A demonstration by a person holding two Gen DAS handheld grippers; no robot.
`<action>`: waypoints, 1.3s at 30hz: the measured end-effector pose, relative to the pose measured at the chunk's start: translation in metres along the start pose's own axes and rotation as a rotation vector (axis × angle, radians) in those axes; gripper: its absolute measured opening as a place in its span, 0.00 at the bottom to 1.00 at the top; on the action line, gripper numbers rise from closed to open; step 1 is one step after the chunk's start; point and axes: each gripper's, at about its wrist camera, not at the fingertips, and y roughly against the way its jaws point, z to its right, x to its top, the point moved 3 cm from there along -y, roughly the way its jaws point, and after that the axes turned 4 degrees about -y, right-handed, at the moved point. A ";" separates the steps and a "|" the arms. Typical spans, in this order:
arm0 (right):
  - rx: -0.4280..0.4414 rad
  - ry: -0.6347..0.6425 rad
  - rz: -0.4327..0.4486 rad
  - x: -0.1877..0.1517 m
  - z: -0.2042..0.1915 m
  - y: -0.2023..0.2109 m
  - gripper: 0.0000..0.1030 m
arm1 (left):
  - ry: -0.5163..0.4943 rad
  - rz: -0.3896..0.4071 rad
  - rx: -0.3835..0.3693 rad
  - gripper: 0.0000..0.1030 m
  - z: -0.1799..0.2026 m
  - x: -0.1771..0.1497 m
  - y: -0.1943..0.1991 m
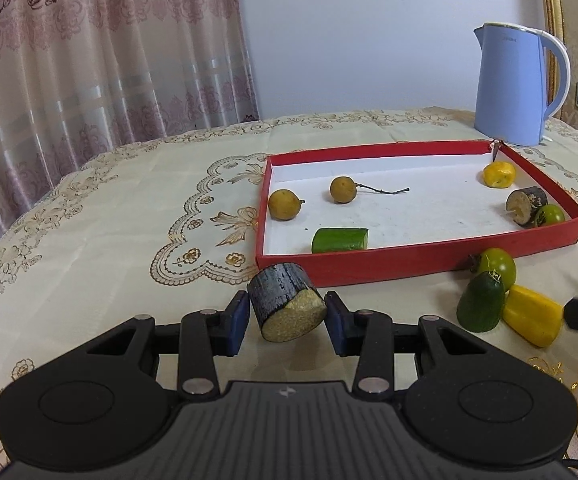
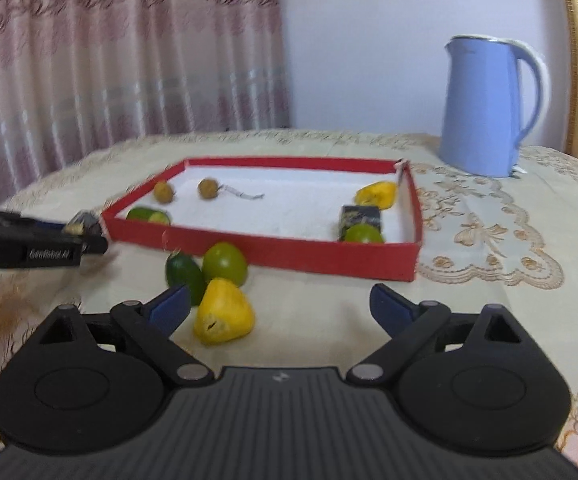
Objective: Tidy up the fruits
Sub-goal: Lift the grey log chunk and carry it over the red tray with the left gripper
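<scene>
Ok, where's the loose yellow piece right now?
On the tablecloth outside the red tray, just ahead of the right gripper, beside two green fruits: yellow piece.

- Left gripper (image 2: 85, 236), side of its black body in the right wrist view: pale lettering, blurred, read roughly as "GenRobot.AI".
- Blue kettle (image 1: 509, 88): small dark brand mark near the top rim, too small to read.
- Both gripper housings carried a small pale logo mark, no letters.
- No other text was legible.
</scene>
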 end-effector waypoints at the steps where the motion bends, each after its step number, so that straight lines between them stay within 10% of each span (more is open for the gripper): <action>1: 0.000 0.022 -0.013 -0.001 -0.003 -0.003 0.86 | 0.000 -0.001 0.000 0.39 0.000 0.000 0.000; 9: 0.044 0.125 -0.092 0.001 -0.025 -0.023 0.42 | -0.009 0.007 0.004 0.39 0.000 -0.002 0.000; 39: 0.069 0.002 -0.027 -0.003 0.000 -0.009 0.34 | 0.017 0.123 -0.118 0.39 0.005 0.044 0.007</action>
